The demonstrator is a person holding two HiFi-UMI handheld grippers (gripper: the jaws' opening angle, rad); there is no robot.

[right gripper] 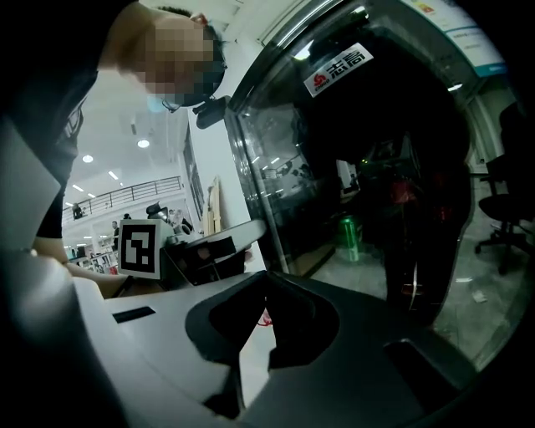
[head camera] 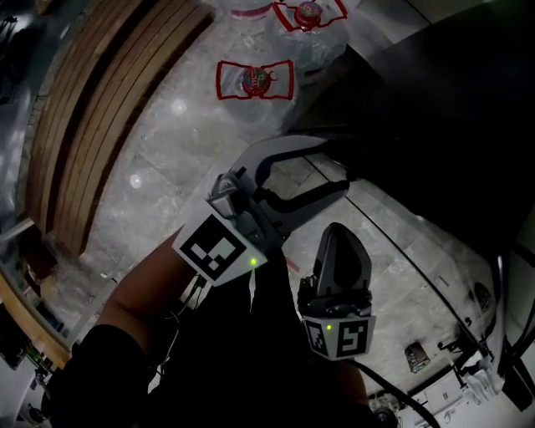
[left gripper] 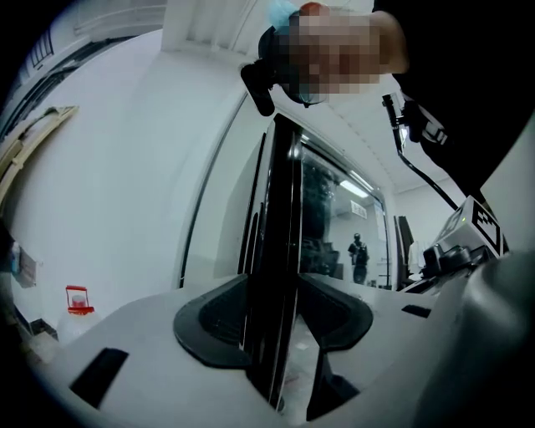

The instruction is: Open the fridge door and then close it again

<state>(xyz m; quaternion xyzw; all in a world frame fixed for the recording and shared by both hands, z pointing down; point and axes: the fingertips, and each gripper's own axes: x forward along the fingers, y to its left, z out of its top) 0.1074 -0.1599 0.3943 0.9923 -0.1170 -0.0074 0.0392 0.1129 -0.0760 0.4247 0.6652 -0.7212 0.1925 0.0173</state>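
Observation:
The fridge (head camera: 435, 117) is a dark cabinet with a glass door (right gripper: 376, 167) at the upper right of the head view. My left gripper (head camera: 334, 167) points level at the door's side. It is open, one finger on each side of the black vertical door edge (left gripper: 280, 209). The left gripper view shows that edge running up between the jaws of the left gripper (left gripper: 276, 292), with neither pad clearly pressed on it. My right gripper (head camera: 338, 238) hangs lower and nearer to me, shut and empty. In its own view the right gripper (right gripper: 267, 280) faces the glass front, apart from it.
Two big water bottles with red labels (head camera: 255, 79) (head camera: 309, 12) stand on the grey stone floor beyond the fridge's corner. A wooden slatted bench (head camera: 100, 109) runs along the left. Cables and small gear (head camera: 468, 351) lie at the lower right. A green can (right gripper: 349, 236) shows behind the glass.

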